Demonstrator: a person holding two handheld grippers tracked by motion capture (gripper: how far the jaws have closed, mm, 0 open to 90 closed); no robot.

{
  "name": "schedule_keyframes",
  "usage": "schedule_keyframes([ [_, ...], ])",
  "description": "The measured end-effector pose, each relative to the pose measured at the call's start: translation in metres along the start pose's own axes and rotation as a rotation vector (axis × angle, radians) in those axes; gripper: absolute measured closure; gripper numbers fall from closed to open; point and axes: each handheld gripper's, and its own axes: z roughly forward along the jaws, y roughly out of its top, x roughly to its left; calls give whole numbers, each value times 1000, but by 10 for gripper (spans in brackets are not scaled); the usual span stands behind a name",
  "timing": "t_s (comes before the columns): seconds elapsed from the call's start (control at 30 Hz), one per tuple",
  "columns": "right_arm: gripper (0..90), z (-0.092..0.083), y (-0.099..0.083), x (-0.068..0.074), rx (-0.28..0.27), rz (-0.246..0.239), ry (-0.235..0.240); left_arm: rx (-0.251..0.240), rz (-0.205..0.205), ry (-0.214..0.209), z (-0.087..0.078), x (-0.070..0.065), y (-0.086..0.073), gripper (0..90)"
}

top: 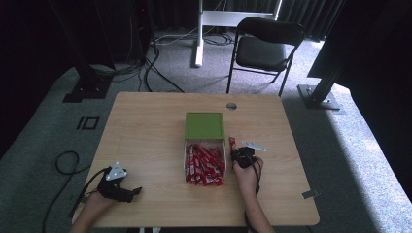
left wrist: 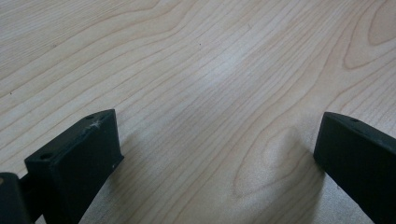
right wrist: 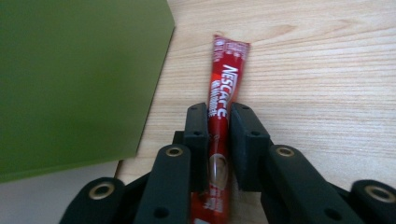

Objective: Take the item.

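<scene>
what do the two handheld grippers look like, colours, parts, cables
Both are black. The left gripper carries a grey three-cornered plate and trails a black cable; its blocky fingers have small screw holes. The right gripper has hinged black links with brass-coloured rivets, and a grey plate on top. Forearms are bare, no sleeves.

The left gripper (left wrist: 215,158) hangs low over the bare wooden table (left wrist: 210,60), its two black jaws spread wide apart with nothing between them, casting soft shadows on the grain.
</scene>
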Motion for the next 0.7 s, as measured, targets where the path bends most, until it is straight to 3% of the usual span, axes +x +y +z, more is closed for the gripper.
schedule_keyframes([
  [0.13,624,-3,1,4,-7,-2,26,0,0,0,0,0,0,14],
  [0.37,511,-12,12,4,-36,-30,33,-2,-4,0,0,0,0,14],
  [0.7,447,-22,22,-6,-46,-118,57,-2,-2,0,0,0,0,14],
])
